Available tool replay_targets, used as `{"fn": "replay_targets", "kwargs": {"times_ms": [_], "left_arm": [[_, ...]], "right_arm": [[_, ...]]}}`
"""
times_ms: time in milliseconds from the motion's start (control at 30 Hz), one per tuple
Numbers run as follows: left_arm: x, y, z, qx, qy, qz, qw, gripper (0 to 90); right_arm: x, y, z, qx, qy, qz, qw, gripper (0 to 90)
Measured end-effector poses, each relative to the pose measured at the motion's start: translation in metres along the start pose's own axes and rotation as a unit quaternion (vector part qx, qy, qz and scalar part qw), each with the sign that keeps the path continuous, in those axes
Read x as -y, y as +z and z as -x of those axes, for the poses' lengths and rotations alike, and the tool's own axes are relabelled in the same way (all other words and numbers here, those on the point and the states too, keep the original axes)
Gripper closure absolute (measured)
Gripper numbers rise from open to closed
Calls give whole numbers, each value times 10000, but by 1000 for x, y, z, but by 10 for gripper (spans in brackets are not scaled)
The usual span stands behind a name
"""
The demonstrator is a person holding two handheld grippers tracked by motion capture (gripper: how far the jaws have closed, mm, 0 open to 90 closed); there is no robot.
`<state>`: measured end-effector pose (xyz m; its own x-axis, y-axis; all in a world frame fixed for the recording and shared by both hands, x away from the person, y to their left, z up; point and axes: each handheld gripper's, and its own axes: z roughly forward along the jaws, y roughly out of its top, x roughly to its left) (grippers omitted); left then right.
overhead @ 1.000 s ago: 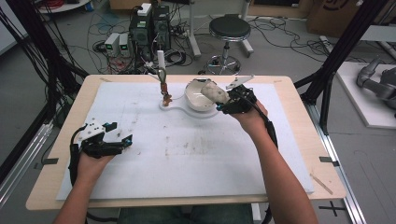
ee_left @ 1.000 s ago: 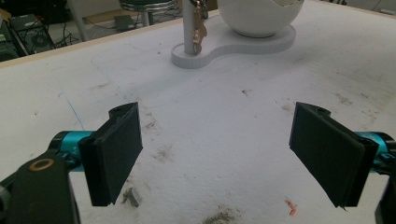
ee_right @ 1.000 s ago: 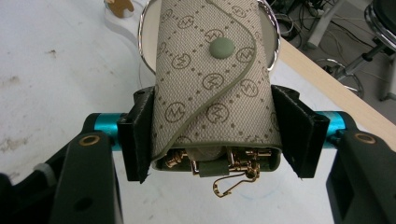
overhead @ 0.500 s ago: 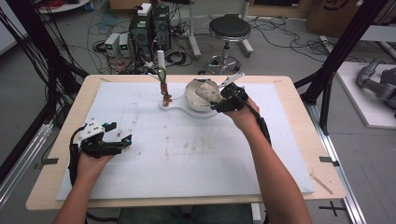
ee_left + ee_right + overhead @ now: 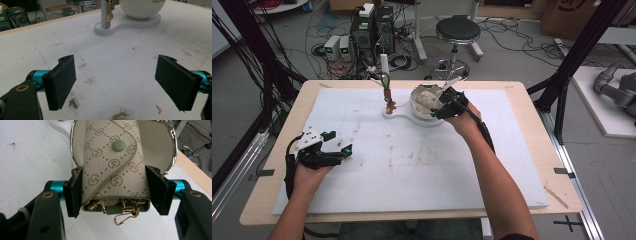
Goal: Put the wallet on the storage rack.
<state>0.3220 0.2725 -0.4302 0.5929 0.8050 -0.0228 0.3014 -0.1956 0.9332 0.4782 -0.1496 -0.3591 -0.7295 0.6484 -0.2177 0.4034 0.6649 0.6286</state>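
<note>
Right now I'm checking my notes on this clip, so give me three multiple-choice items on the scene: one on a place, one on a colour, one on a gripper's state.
1. Where is the far end of the key pouch?
A. Inside the white bowl
B. Flat on the mat beside the left gripper
C. Hanging from the post

2. What colour is the snap button on the pouch?
A. Red
B. Muted green
C. Black

3. How does the left gripper stand?
A. Shut on the pouch
B. Shut on nothing
C. Open, nothing between its jaws

Answers:
1. A: in the right gripper view the pouch reaches over the bowl's shiny rim into its hollow, while the right gripper clamps its near end.
2. B: the round snap on the flap is a dull green.
3. C: in the left gripper view its jaws stand wide apart over bare mat.
</note>
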Motion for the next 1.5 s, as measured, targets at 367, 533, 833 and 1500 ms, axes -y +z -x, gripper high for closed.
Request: {"fn": "replay_targets", "kwargs": {"times_ms": [367,533,833,1500], "left_arm": [[1,-1,-1,-14,-14,-12,10000,170],[1,-1,0,-13,-7,-21,10000,170],[2,-1,-1,-35,-18,-39,10000,170],[1,-1,0,-3,12,-26,10000,170]], "right_arm": [[-3,12,1,32,23,34,10000,363],[-4,13,1,56,14,52,10000,361],[-5,13,-1,183,20,137,9997,344],[7,-18,3,155,308,361,9988,204]]}}
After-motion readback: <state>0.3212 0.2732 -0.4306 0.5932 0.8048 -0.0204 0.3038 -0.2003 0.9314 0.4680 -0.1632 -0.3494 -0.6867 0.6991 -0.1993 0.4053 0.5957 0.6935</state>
